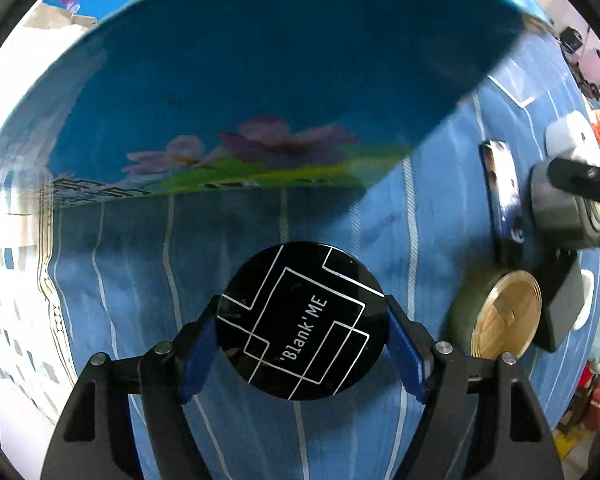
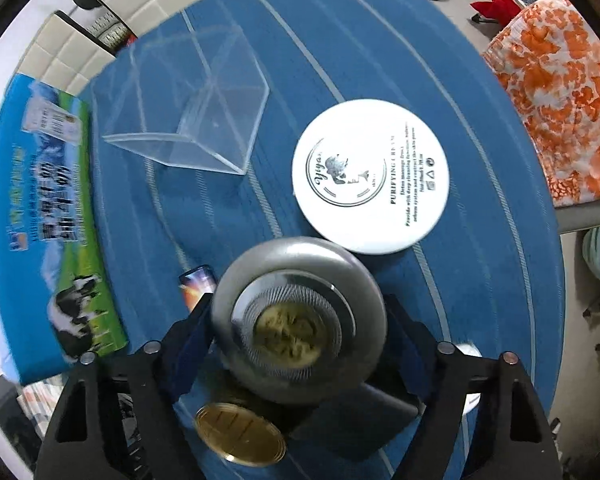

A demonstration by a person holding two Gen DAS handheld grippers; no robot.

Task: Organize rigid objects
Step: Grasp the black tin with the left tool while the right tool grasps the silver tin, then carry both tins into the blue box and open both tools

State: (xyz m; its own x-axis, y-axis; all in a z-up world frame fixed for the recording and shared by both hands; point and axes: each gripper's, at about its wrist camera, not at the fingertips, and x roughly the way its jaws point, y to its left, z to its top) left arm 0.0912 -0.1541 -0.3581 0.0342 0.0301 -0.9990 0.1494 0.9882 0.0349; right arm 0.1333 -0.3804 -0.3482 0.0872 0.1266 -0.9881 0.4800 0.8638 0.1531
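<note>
My left gripper [image 1: 302, 326] is shut on a round black compact [image 1: 300, 320] marked "Blank'ME" and holds it above the blue striped tablecloth [image 1: 228, 240]. My right gripper [image 2: 300, 324] is shut on a round grey jar [image 2: 298, 320] with a clear ribbed lid, held above the cloth; it also shows in the left wrist view [image 1: 560, 208]. A white cream jar [image 2: 370, 176], a clear plastic box [image 2: 188, 108] lying tilted, a gold-lidded tin [image 2: 240, 432] and a dark slim case [image 2: 196, 284] lie on the cloth.
A large blue milk carton box [image 1: 240, 80] stands close in front of the left gripper; it also shows in the right wrist view [image 2: 48, 220]. A dark grey block [image 2: 352, 428] sits under the right gripper. An orange patterned fabric [image 2: 560, 100] lies beyond the table's right edge.
</note>
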